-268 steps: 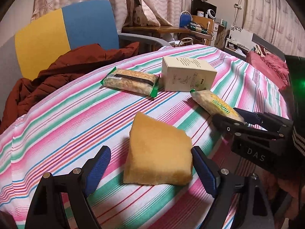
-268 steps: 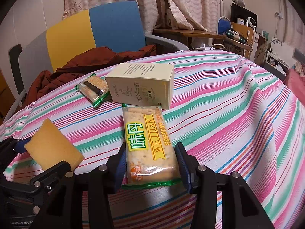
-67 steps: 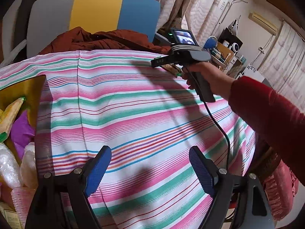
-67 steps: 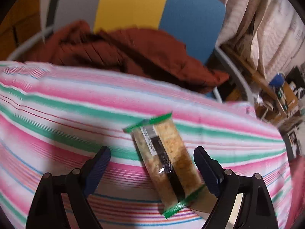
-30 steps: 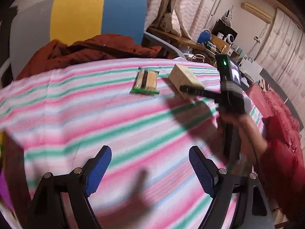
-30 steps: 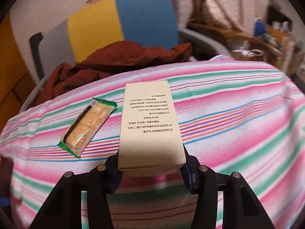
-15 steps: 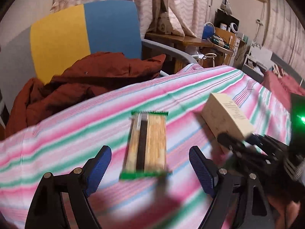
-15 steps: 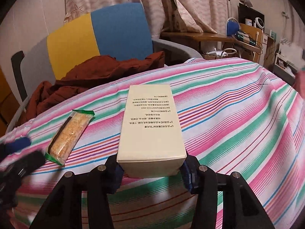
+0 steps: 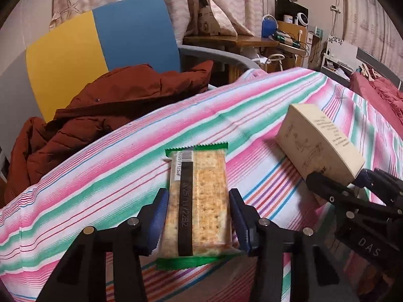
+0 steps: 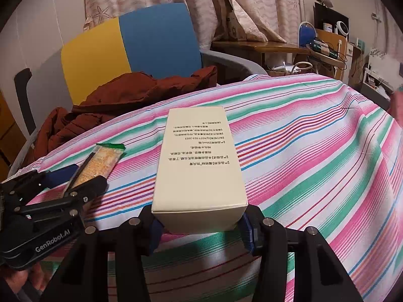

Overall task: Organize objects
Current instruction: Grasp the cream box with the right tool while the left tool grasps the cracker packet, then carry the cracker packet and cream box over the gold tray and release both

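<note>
The cracker packet [image 9: 197,201] I judge light but brittle: thin crackers in slick crinkly film with green sealed ends, so I want only a gentle pinch across its long edges near the middle, never on the floppy end seals. It lies lengthwise on the striped tablecloth [image 9: 100,181], running from 6 toward 12 o'clock between the jaws of my left gripper [image 9: 199,216]. Those jaws have just been closing, and the blue pads now sit against both long sides of the packet.

At about 3 o'clock from the packet is the cream carton [image 10: 199,161], stiff cardboard and probably light, with flat sides that should grip well without crushing. My right gripper [image 10: 200,224] is clamped narrow on its near end, the rest of the carton pointing toward 12 o'clock.

Beyond the table edge, around 11 o'clock, a rust-brown jacket [image 9: 100,115] is heaped on a yellow-and-blue chair [image 9: 105,40].
</note>
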The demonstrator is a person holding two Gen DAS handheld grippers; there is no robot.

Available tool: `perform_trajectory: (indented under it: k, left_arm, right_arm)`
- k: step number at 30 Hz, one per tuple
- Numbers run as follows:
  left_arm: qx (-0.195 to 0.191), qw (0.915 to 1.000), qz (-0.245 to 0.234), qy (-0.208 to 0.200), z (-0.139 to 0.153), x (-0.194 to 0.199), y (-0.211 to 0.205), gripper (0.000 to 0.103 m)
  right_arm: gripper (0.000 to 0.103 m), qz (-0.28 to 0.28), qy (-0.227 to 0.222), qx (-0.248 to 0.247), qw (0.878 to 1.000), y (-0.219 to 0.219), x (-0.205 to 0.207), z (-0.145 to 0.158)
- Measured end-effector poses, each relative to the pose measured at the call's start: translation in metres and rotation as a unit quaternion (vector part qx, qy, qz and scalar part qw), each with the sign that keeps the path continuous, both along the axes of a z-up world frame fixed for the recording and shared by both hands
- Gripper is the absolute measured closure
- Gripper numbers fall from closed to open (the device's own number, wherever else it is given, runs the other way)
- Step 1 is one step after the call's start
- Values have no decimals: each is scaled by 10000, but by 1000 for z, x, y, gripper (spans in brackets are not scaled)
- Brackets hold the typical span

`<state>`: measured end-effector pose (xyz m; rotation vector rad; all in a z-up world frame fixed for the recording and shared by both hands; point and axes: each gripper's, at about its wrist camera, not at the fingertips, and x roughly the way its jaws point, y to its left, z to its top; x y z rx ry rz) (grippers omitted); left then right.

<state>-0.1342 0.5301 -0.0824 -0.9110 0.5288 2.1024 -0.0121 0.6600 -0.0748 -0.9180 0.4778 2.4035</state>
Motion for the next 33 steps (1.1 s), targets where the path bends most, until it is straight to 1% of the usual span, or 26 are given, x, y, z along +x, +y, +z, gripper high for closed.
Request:
perform_trajectory:
  k: [4, 7, 9, 12, 16, 20, 24, 29, 33]
  left_arm:
    - [5, 10000, -60, -5, -1, 7, -5, 55]
    - [35, 10000, 5, -7, 0, 12, -11, 56]
    - [121, 9999, 71, -16, 1, 16, -19, 57]
    - [354, 9992, 201, 41, 8, 26, -36, 57]
    - [576, 9978, 276, 176, 16, 43, -57, 57]
    - [657, 9970, 275, 314, 22, 64, -77, 57]
    - [748, 9960, 236, 417, 26, 82, -95, 57]
    - [896, 9940, 218, 586, 31, 108, -121, 57]
    - [1013, 9931, 270, 535, 32, 122, -146, 57]
  right_arm:
    - [52, -1, -3, 13, 10000, 0, 0, 0]
    - [52, -6, -13, 40, 10000, -1, 1, 0]
    - [52, -14, -21, 63, 10000, -1, 0, 0]
    - [52, -56, -47, 130, 9999, -3, 0, 0]
    - [52, -107, -31, 301, 9995, -8, 2, 5]
    - [52, -93, -5, 680, 9976, -23, 3, 14]
    - [52, 18, -22, 854, 9963, -39, 7, 19]
    - [52, 122, -17, 875, 9961, -56, 17, 22]
    - [52, 234, -53, 868, 9959, -70, 22, 25]
